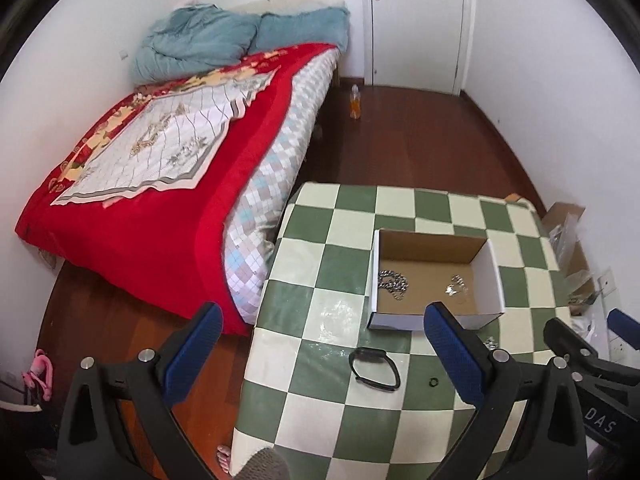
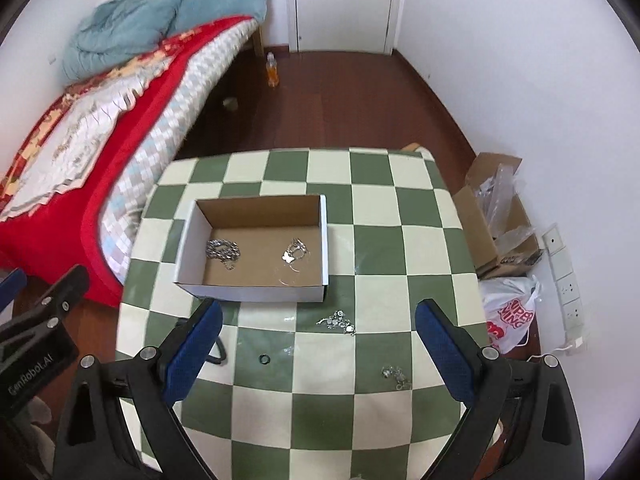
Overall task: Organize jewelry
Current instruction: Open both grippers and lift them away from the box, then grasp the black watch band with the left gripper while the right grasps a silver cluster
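Silver, loose: small sparkly silver jewelry cluster [image 2: 337, 322] lies on green-and-cream checked tablecloth [image 2: 372, 248], just in front of open white cardboard box w/ brown inside [image 2: 256, 294]. Cluster sits ahead of right gripper [image 2: 318, 332], btwn its blue pads, slightly R of centre; long axis runs roughly L–R. Right gripper wide open, holding nothing. Left gripper [image 1: 322, 334] also wide open, empty; black band watch [image 1: 374, 368] lies btwn its fingers. Silver chain [image 2: 223, 251] and butterfly piece [image 2: 295, 255] already in box. Judgement: right nearer the cluster; forward-and-down reach suffices.
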`<state>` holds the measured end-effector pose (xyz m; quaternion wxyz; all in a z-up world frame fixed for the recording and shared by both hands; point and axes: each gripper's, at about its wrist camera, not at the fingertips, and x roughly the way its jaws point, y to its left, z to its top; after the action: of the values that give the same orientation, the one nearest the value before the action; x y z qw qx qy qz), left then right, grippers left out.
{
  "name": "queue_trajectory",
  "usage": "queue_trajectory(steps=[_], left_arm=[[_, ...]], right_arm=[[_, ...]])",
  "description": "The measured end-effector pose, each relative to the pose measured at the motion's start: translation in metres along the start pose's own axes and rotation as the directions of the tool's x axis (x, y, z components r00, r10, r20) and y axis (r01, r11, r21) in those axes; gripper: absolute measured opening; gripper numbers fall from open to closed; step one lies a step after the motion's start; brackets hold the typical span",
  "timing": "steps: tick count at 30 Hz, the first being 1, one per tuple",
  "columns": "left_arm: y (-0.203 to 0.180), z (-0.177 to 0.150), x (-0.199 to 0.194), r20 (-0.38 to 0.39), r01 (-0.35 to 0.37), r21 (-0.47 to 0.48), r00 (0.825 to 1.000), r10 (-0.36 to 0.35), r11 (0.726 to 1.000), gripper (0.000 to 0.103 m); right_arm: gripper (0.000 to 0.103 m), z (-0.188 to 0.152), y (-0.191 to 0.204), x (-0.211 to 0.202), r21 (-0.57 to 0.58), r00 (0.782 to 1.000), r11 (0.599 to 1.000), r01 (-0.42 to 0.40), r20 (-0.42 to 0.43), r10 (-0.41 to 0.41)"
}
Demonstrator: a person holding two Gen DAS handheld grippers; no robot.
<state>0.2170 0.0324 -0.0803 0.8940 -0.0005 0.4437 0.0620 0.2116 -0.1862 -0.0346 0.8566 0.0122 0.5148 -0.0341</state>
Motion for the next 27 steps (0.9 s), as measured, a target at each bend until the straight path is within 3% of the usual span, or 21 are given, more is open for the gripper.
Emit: queue_trajectory(steps=[8,13,18,21,23,27], left_arm=[[0.014,-0.019,-0.028,0.034,-0.014,-0.051,0.999,0.016,0.999,0.103],[0.017,-0.044,-0.002,-0.057,-0.025,-0.07,0.998,0.021,0.997,0.103],[0.011,-0.074,0.053,-0.205,-0.044,-0.091,0.978,0.025,0.995,0.103],[0.005,-0.087,0.08,-0.269,-0.057,-0.099,0.963,0.029,0.993,0.103],[0.0,-0.093,0.096,-0.305,-0.063,-0.109,0.952,0.027,0.992,0.103],[-0.006,-0.102,0.112,-0.344,-0.076,-0.12,0.938,0.03,0.99,0.103]], right_arm=[[0.098,-0.02,-0.011,-0.035,0.047,0.999,0.998,-0.039,0.039,0.037],[0.098,-0.036,-0.035,-0.031,0.101,0.999,0.994,-0.034,0.015,0.033],[0.098,-0.063,-0.073,0.006,0.175,0.997,0.984,0.016,-0.073,-0.003],[0.097,-0.079,-0.098,0.041,0.235,0.991,0.972,0.017,-0.136,0.015],[0.087,-0.091,-0.115,0.068,0.275,0.981,0.961,0.028,-0.191,0.026],[0.082,-0.106,-0.134,0.108,0.309,0.967,0.949,0.064,-0.255,0.018]])
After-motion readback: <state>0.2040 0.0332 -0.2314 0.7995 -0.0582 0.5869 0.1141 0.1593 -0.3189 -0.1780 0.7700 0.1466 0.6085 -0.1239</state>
